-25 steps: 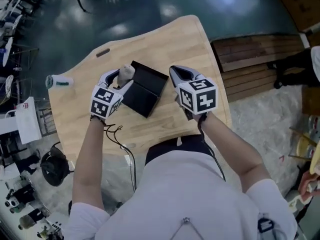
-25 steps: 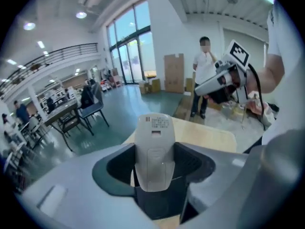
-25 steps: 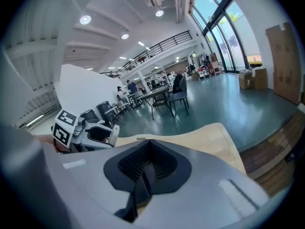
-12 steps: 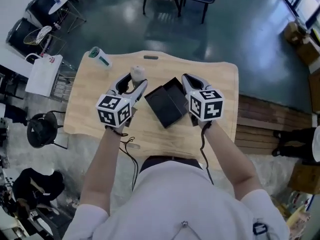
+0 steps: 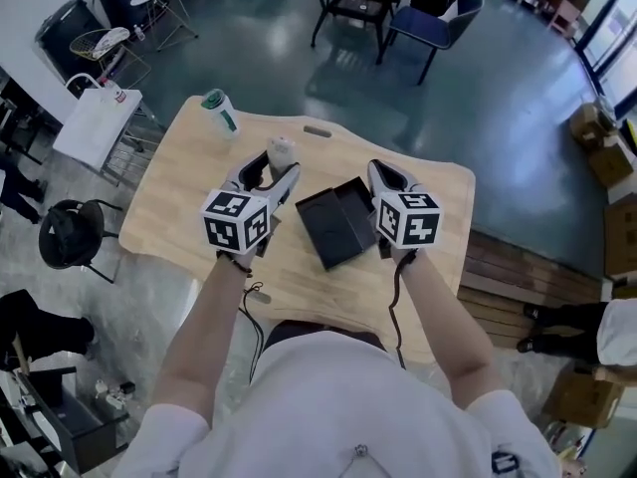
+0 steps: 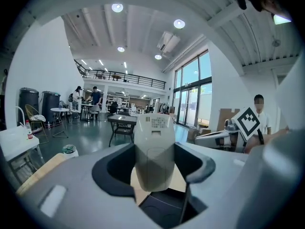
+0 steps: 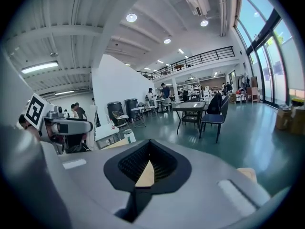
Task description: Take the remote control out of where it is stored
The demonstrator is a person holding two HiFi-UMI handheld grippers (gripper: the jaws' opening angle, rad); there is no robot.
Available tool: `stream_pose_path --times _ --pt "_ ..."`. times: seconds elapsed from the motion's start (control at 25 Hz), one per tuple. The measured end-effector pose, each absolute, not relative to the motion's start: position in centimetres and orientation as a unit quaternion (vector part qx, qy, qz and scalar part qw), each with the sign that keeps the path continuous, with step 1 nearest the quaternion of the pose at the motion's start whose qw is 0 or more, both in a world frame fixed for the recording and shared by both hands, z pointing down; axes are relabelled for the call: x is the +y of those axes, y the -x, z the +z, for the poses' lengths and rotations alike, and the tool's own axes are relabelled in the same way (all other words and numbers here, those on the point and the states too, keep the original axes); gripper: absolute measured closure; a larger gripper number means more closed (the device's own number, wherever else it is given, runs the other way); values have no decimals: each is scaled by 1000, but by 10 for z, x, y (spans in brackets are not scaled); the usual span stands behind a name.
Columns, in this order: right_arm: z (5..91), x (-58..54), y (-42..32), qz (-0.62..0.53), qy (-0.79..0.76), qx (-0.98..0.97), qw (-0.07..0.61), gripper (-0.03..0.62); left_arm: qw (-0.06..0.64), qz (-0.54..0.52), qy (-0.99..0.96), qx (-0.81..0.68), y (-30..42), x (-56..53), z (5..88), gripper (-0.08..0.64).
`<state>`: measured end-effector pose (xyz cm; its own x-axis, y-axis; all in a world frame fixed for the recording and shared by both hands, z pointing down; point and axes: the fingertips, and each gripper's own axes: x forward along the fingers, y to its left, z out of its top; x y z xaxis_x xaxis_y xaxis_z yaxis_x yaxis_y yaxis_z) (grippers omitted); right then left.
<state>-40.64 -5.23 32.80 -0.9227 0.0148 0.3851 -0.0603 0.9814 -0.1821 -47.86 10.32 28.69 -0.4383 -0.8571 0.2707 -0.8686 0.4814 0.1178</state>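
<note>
Remote control [image 6: 153, 147] stands upright, pinched between the jaws of the left hand-held gripper [image 5: 267, 172]. It is held above the table [image 5: 174, 202], clear of the open black box [image 5: 335, 224], so it appears already out. The right hand-held gripper [image 7: 147, 168], pressed together and empty, waits just beside the box, probably to steady it.

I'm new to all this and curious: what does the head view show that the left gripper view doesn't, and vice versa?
Only the head view: the person's forearms and the left gripper's marker cube. Only the left gripper view: the printed label on the remote control's back, and the ceiling lights. Both: the remote control held in the left jaws, the black box, the green-capped bottle.
</note>
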Motion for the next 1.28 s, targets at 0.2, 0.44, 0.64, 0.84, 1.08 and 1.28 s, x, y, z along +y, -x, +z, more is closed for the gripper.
stream_pose_path --times 0.2,0.44,0.64,0.84,1.08,1.28 --pt "326 -57 403 90 -26 -976 197 566 147 12 -510 -847 479 100 285 290" --pt "323 -58 403 91 -35 -976 193 566 145 11 -517 -843 480 95 282 290" --pt "324 -57 404 92 -37 -976 195 566 147 12 -516 -844 483 97 283 290" --pt "326 -57 404 91 -39 -975 197 566 149 13 -516 -844 484 97 285 289" --pt "326 -56 405 83 -33 -976 198 566 152 13 -515 -844 485 93 289 290" --pt "327 -59 405 83 -37 -976 200 566 155 14 -514 -844 486 91 291 290"
